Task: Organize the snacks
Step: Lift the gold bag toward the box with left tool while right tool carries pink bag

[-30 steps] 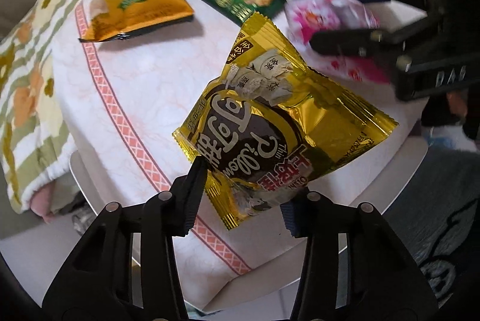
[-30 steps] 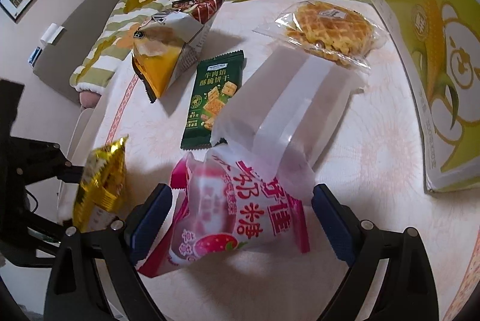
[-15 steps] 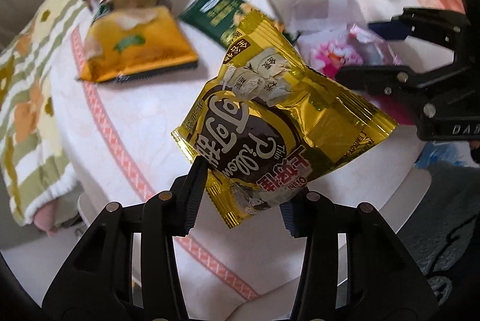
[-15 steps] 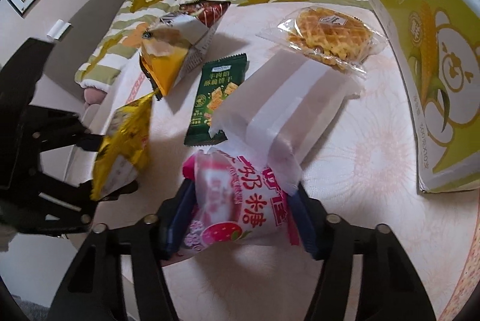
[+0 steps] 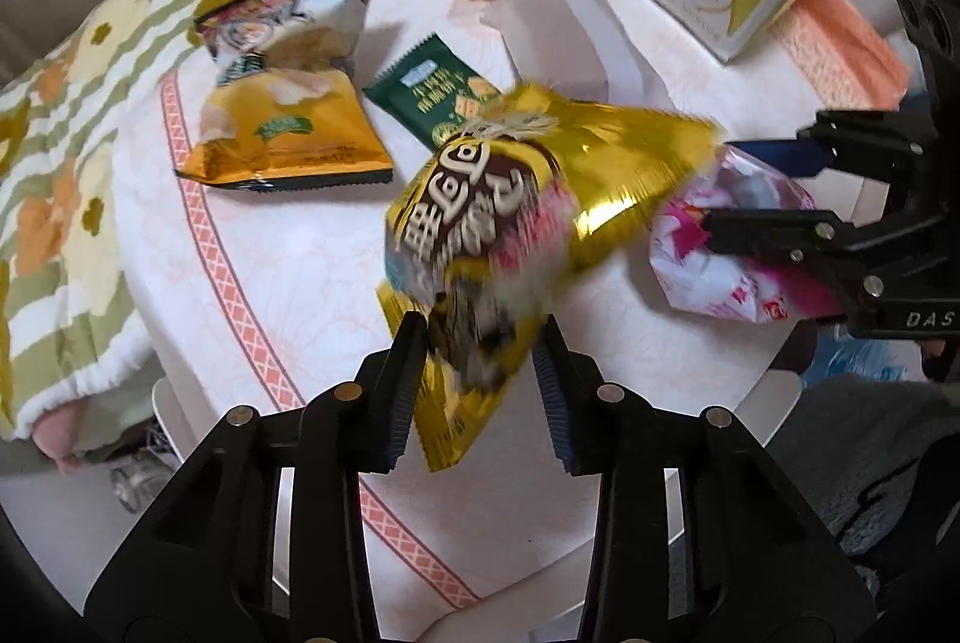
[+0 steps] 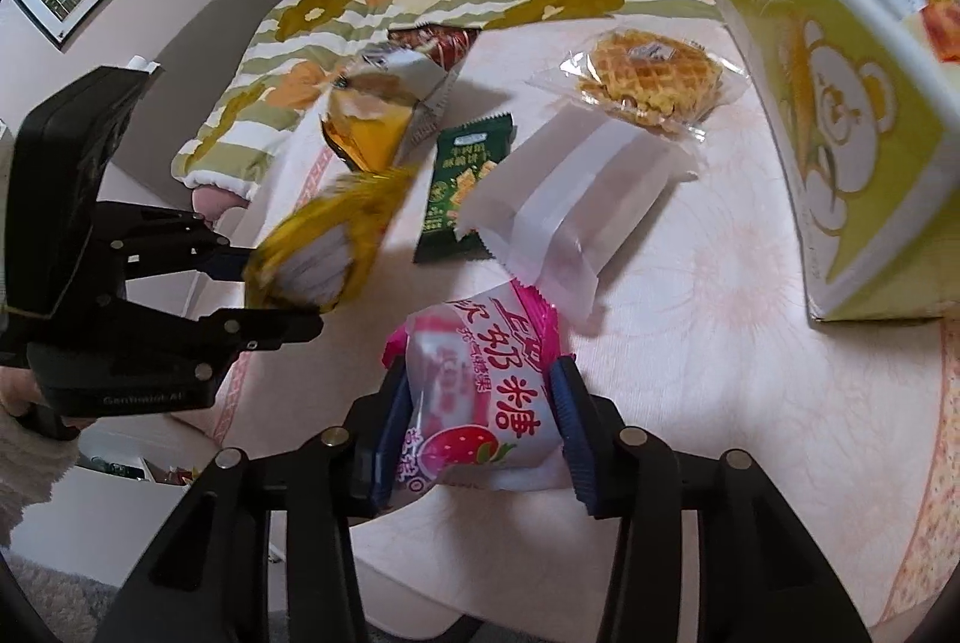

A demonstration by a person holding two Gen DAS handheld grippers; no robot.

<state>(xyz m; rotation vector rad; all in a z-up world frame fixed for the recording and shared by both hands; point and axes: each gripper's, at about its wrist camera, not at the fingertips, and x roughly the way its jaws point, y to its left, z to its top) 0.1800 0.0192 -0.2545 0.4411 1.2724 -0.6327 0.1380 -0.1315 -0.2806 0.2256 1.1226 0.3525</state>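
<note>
My left gripper [image 5: 480, 337] is shut on a gold snack bag [image 5: 540, 187] with dark lettering and holds it above the table; the bag is blurred. It also shows in the right wrist view [image 6: 324, 247]. My right gripper [image 6: 480, 391] is shut on a pink-and-white strawberry candy bag [image 6: 480, 403], lifted off the table; it also shows in the left wrist view [image 5: 720, 253]. The green-and-white snack box [image 6: 840, 114] stands at the right, open at the top.
On the white tablecloth [image 6: 690, 343] lie an orange chip bag [image 5: 282, 126], a green cracker packet [image 6: 468, 181], a white paper bag [image 6: 570, 199] and a wrapped waffle [image 6: 648, 72]. A flowered blanket [image 5: 60, 163] lies to the left, beyond the table edge.
My right gripper has closed on the pink candy bag and lifted it. My left gripper has carried the gold bag forward over the table, toward the right gripper.
</note>
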